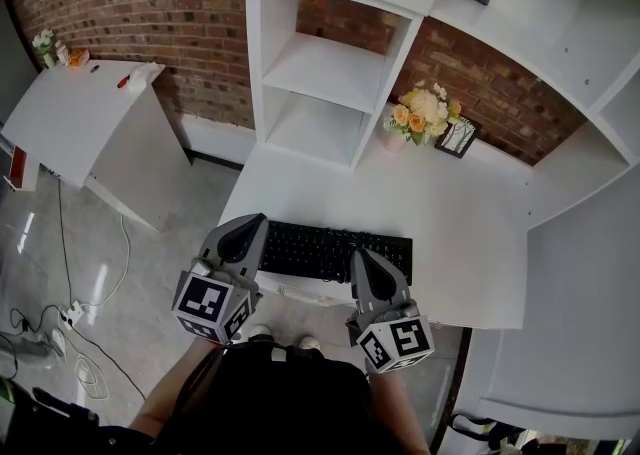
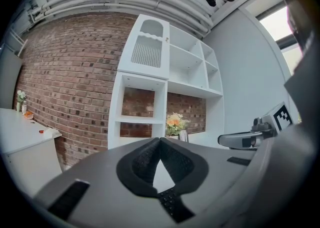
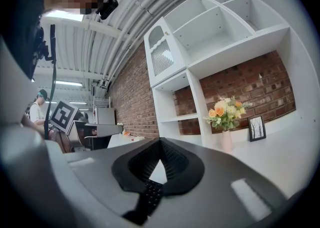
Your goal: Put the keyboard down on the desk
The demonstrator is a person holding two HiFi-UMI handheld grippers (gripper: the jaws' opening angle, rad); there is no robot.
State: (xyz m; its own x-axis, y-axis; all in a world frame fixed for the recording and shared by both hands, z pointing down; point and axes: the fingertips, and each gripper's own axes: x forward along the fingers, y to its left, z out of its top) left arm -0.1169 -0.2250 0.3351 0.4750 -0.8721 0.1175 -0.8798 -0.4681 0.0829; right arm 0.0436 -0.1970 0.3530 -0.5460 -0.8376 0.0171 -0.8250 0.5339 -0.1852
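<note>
A black keyboard [image 1: 330, 251] lies lengthwise along the front edge of the white desk [image 1: 450, 223]. My left gripper [image 1: 258, 243] is shut on its left end and my right gripper [image 1: 362, 268] on its near edge, right of the middle. In the left gripper view the closed jaws [image 2: 160, 172] pinch a strip of black keyboard [image 2: 171, 206]. The right gripper view shows the same: the right gripper [image 3: 160, 169] is shut on the keyboard [image 3: 149, 198]. Whether the keyboard rests on the desk or hangs just above it, I cannot tell.
A white shelf unit [image 1: 320, 73] stands at the desk's back left. A vase of flowers [image 1: 422, 113] and a small picture frame [image 1: 460, 137] stand by the brick wall. A second white table [image 1: 80, 118] is on the left, with cables [image 1: 60, 328] on the floor.
</note>
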